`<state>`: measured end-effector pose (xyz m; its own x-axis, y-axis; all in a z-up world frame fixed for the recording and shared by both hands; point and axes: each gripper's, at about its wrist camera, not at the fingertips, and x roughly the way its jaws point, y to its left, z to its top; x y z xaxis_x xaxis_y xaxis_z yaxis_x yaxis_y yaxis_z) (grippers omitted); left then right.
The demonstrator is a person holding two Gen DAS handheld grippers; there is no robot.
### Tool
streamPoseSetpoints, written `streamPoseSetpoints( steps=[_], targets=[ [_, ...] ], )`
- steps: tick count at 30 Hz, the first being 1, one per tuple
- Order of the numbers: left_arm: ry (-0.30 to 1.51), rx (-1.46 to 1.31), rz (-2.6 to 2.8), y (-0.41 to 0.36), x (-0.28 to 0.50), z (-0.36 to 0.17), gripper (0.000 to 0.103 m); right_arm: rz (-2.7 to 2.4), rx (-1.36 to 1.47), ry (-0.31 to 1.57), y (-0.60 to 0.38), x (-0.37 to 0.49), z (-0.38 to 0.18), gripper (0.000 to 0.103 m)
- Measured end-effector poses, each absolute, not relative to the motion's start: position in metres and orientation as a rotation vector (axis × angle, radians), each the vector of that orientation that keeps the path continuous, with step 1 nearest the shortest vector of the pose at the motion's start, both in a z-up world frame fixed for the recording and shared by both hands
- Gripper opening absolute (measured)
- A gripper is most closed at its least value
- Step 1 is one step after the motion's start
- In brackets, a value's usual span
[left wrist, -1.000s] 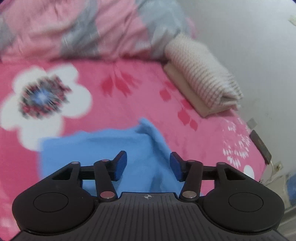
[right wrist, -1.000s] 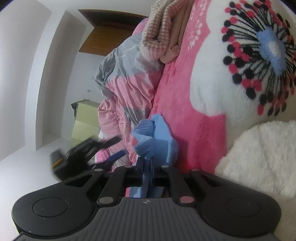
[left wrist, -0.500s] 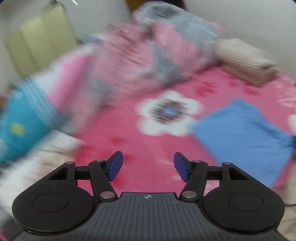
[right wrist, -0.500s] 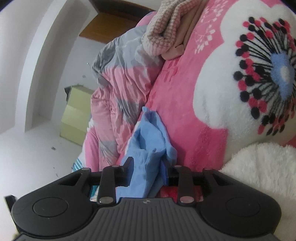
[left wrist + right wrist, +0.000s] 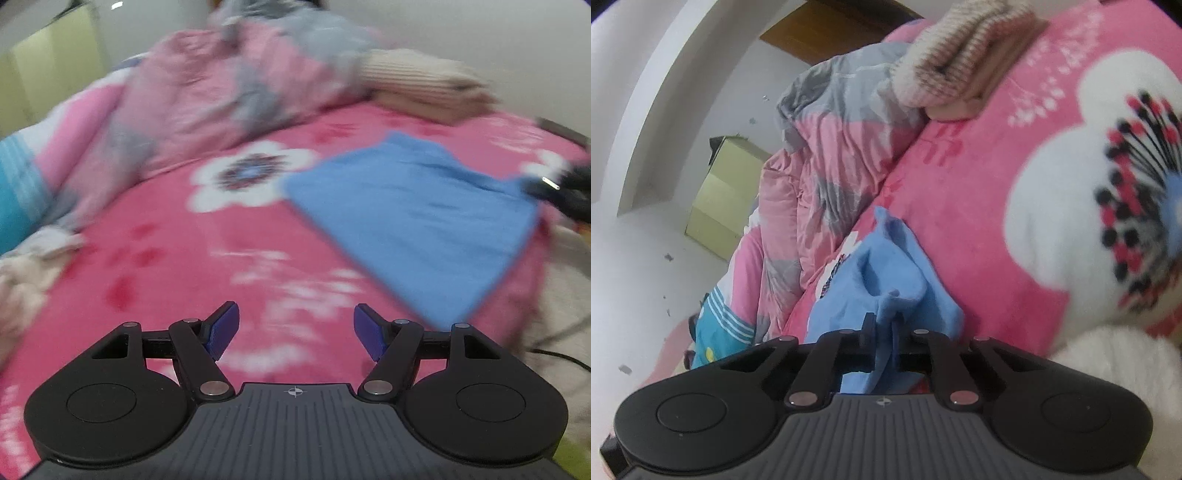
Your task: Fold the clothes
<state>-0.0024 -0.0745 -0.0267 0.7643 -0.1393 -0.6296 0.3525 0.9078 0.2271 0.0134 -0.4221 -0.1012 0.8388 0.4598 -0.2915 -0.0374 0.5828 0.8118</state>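
- A blue garment (image 5: 417, 218) lies spread nearly flat on a pink flowered bed cover (image 5: 192, 258), to the right of the big white flower print (image 5: 251, 173) in the left wrist view; its long axis slants from the far left corner toward the near right edge of the bed, where one corner is drawn out to a point
- That drawn-out corner runs into the right claw (image 5: 884, 328), whose fingers are pressed together on a bunched fold of the blue cloth; in the right wrist view the fabric rises from the pinch in loose ridges and runs away from the camera toward the crumpled quilt (image 5: 831, 155)
- The same claw shows as a dark blurred shape at the right edge of the left wrist view (image 5: 569, 192), at the garment's corner
- The left claw (image 5: 295, 332) hangs over bare bed cover, well apart from the garment; its blue pads (image 5: 221, 332) stand wide and are spreading further, with nothing between them
- Beyond the garment, a folded beige knit stack (image 5: 424, 88) rests at the far side of the bed, just beside the pink and grey quilt; a teal striped piece (image 5: 14, 199) lies at the left edge
- A pale yellow cabinet (image 5: 724, 199) stands against the white wall past the bed
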Motion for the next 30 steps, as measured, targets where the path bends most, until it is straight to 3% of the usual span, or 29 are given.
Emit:
streamPoseSetpoints(
  steps=[9,13,18,23,30],
  targets=[
    [0.629,0.339,-0.38,-0.103,-0.015,-0.055,0.069,0.284,0.853,0.517,-0.425,0.016,-0.099,0.006],
    [0.636,0.271,-0.391,-0.094,-0.014,-0.052,0.069,0.248,0.899,0.551,-0.435,0.012,-0.115,0.006],
    [0.641,0.173,-0.409,-0.088,-0.003,-0.047,0.069,0.279,0.83,0.489,-0.431,0.013,-0.097,0.006],
    [0.681,0.189,-0.384,-0.097,0.009,-0.063,0.069,0.239,0.808,0.562,-0.436,0.017,-0.115,0.005],
    [0.706,0.164,-0.38,-0.094,0.011,-0.072,0.069,0.141,0.803,0.524,-0.459,0.0,-0.101,0.011]
  ],
)
